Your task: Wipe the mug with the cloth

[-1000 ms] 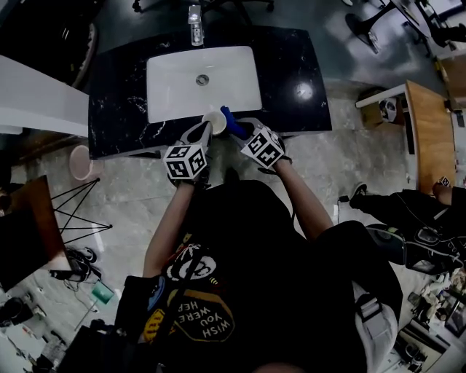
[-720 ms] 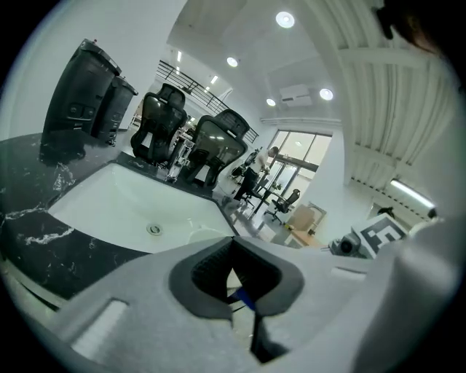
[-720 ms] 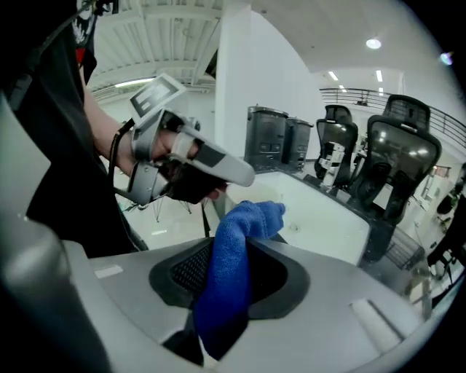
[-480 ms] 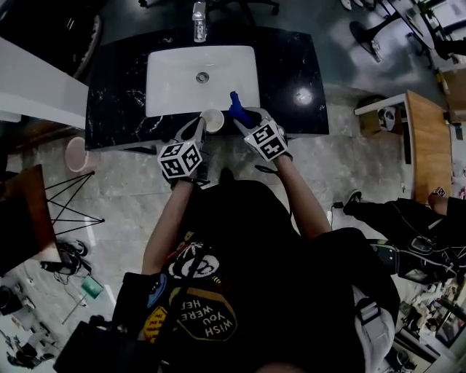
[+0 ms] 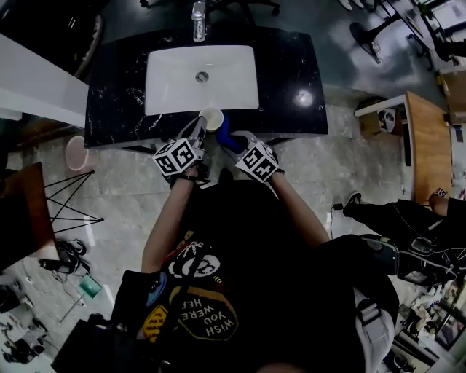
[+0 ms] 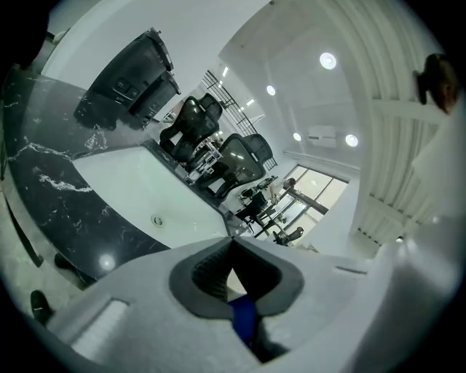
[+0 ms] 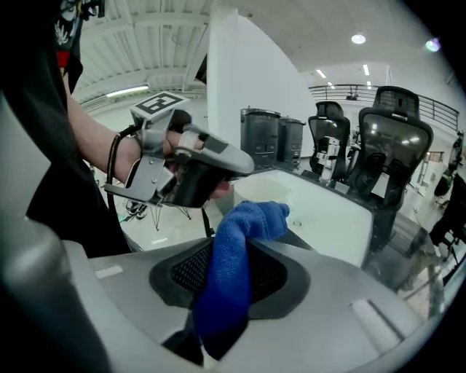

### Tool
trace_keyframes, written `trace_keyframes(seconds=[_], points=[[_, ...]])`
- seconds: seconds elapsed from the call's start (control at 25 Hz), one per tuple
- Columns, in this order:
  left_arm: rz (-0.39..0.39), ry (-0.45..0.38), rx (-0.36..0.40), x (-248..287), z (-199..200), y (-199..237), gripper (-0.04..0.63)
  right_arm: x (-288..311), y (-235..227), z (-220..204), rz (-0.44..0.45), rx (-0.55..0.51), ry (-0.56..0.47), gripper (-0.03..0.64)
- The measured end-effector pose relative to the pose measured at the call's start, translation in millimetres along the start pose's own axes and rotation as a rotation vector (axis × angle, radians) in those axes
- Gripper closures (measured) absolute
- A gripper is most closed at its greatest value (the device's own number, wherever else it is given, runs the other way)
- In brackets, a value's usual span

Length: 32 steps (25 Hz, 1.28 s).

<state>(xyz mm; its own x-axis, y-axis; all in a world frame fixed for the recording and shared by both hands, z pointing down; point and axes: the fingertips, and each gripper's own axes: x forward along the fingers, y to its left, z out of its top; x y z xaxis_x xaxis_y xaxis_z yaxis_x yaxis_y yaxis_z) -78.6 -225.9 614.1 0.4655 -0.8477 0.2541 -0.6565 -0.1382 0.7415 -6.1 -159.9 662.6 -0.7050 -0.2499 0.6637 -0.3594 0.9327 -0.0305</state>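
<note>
Left gripper (image 5: 200, 128) pinches the mug (image 5: 212, 119) steady at 6 o'clock of the sink (image 5: 175, 91); right gripper (image 5: 231, 140), at the mug's 5 o'clock, clamps the blue cloth (image 5: 223, 135) (for wiping).

I am working in what looks like an open-plan office or demo space, not a home. A black marble counter (image 5: 291, 65) with a white rectangular basin (image 5: 175, 80) and a faucet (image 5: 198, 16) stands free on a polished stone floor (image 5: 124, 189). Around it I see several high-backed office chairs (image 7: 389, 138), a wooden desk (image 5: 429, 138), recessed ceiling lights (image 6: 328, 60) and tall windows (image 6: 320, 193). Another person (image 5: 393, 211) is off to one side.
</note>
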Motion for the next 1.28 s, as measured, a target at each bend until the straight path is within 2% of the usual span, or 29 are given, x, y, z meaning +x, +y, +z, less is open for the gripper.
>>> trace_keyframes(seconds=[0.12, 0.2, 0.28, 0.4, 0.6, 0.68, 0.84, 0.96, 1.08, 1.28], points=[[-0.008, -0.003, -0.017, 0.8, 0.6, -0.2, 0.594, -10.5, -34.1, 3.7, -0.117, 0.114, -0.033, 0.486], [-0.025, -0.021, -0.057, 1.4, 3.0, 1.2, 0.594, -13.7, -64.6, 10.6, -0.210, 0.165, -0.048, 0.486], [-0.043, -0.048, -0.111, 1.6, 6.2, 3.1, 0.593, -6.2, -83.4, 12.9, -0.242, 0.179, -0.037, 0.486], [-0.068, -0.065, -0.158, 1.9, 6.5, -2.3, 0.594, 7.5, -71.6, 10.1, -0.163, 0.150, -0.001, 0.485], [-0.089, -0.055, -0.146, 4.5, 5.2, -8.9, 0.594, 7.5, -4.0, -1.3, -0.019, 0.074, -0.006, 0.485], [-0.083, -0.059, -0.160, 3.2, 5.7, -5.2, 0.594, 4.6, -0.8, -11.9, -0.035, 0.103, 0.011, 0.485], [-0.061, -0.076, -0.190, -1.4, 7.9, 4.8, 0.594, -15.2, -57.7, -0.8, -0.197, 0.223, -0.040, 0.485], [-0.067, -0.091, -0.209, -0.7, 11.8, 7.8, 0.594, -12.6, -92.1, 17.0, -0.257, 0.197, -0.049, 0.485], [-0.085, -0.090, -0.226, 0.6, 9.9, 4.7, 0.594, 4.5, -82.9, 20.3, -0.226, 0.138, -0.013, 0.485], [-0.096, -0.075, -0.195, 3.3, 9.8, -3.4, 0.594, 10.5, -20.8, 10.0, -0.080, -0.008, 0.020, 0.488]])
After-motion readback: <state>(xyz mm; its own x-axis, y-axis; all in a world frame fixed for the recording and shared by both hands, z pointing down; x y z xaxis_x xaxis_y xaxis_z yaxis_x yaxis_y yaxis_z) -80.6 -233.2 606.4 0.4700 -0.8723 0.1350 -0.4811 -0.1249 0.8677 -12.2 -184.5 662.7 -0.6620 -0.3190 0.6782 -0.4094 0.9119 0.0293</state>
